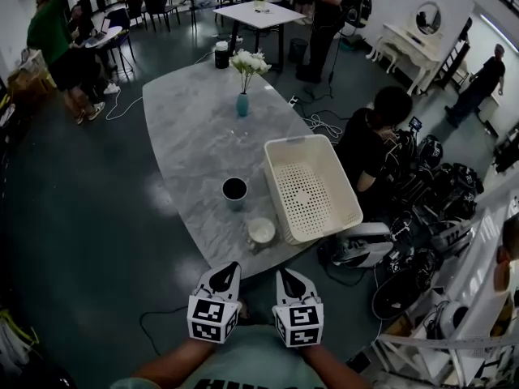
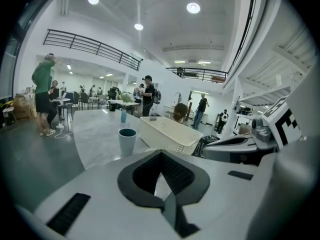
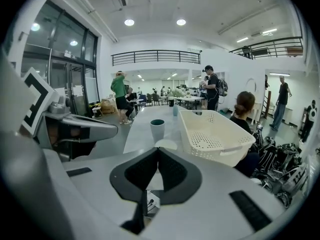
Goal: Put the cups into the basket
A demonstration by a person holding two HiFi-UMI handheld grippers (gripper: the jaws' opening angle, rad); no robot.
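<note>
Two cups (image 1: 234, 193) (image 1: 261, 231), one basket (image 1: 300, 140), two grippers (image 1: 233, 267) (image 1: 285, 273) with jaws pressed together

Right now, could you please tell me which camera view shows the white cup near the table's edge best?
The head view: the white cup shows whole from above, beside the near corner of the basket. The right gripper view shows only its rim above the jaws. The left gripper view does not show it.
</note>
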